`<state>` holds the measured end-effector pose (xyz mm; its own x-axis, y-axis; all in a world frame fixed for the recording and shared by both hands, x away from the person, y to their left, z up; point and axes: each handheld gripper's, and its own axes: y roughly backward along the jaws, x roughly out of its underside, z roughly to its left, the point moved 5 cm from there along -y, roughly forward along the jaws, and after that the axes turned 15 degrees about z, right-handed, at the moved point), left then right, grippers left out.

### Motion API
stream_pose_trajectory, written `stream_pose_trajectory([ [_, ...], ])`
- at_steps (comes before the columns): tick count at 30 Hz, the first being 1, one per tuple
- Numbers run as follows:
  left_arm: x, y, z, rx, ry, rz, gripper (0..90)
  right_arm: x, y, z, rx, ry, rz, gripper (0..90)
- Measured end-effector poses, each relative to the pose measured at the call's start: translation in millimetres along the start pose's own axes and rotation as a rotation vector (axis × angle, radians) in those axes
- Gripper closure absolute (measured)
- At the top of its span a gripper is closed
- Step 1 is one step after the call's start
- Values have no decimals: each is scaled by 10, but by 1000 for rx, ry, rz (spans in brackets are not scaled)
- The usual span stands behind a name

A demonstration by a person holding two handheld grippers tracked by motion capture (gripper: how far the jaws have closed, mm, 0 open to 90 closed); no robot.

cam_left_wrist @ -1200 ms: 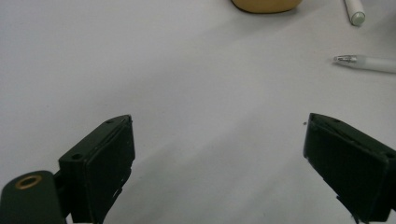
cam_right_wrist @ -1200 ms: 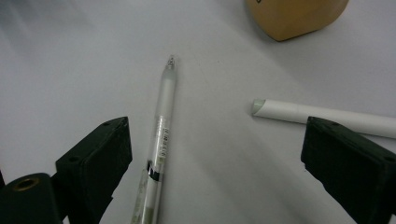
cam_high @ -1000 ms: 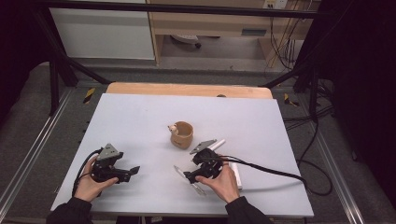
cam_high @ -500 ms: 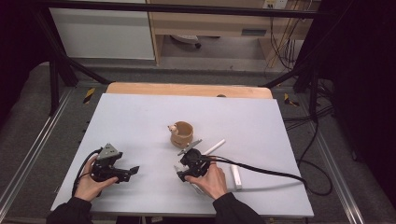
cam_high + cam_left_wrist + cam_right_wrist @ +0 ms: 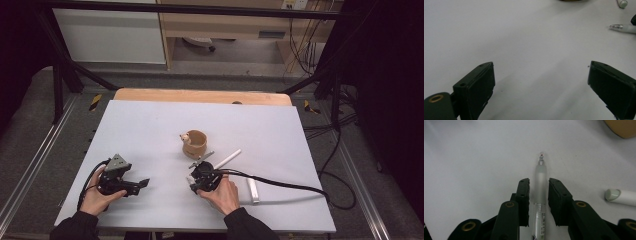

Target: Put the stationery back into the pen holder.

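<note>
A clear pen (image 5: 540,185) with a silver tip lies on the white table (image 5: 150,130), and its tip also shows in the left gripper view (image 5: 620,26). My right gripper (image 5: 539,182) straddles its barrel. The jaws have just been closing and stand narrow, with a thin gap on each side of the pen. From above, the right gripper (image 5: 194,180) sits just below a tan cup (image 5: 195,144). My left gripper (image 5: 142,184) rests low at the table's left front, its jaws wide open (image 5: 540,82) over bare table.
One white marker (image 5: 228,158) lies slanted just right of the right gripper, its capped end close by (image 5: 621,196). Another white marker (image 5: 252,190) lies near the front right. The right gripper's black cable (image 5: 280,182) trails off to the right. The wooden edge (image 5: 200,95) bounds the far side.
The right gripper has slid left and a little down over the pen, and its jaws have narrowed from wide open to close around the barrel. The left gripper has stayed put.
</note>
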<state>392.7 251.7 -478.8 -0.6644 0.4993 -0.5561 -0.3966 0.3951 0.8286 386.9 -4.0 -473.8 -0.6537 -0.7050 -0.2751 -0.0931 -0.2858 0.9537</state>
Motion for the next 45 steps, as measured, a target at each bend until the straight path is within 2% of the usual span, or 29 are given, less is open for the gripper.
stream_pose_trajectory([
  [9, 1, -1, -3, 2, -2, 2, 73, 0, -17, -7, 12, -18, -5, 788],
  [13, 2, 2, 0, 1, 0, 1, 73, 3, -19, 3, 14, -41, -8, 795],
  [15, 2, 2, 1, 1, 1, 2, 73, 0, -18, 6, 8, -68, -5, 800],
  [23, 3, 3, 3, -1, 0, 1, 73, 0, -10, 7, -6, -107, 4, 804],
  [32, 2, 6, 2, -1, 0, 0, 74, 0, 45, -3, 8, -93, -11, 805],
  [45, 5, 6, 7, -1, 2, 0, 73, -34, 290, -54, 15, -63, -93, 805],
])
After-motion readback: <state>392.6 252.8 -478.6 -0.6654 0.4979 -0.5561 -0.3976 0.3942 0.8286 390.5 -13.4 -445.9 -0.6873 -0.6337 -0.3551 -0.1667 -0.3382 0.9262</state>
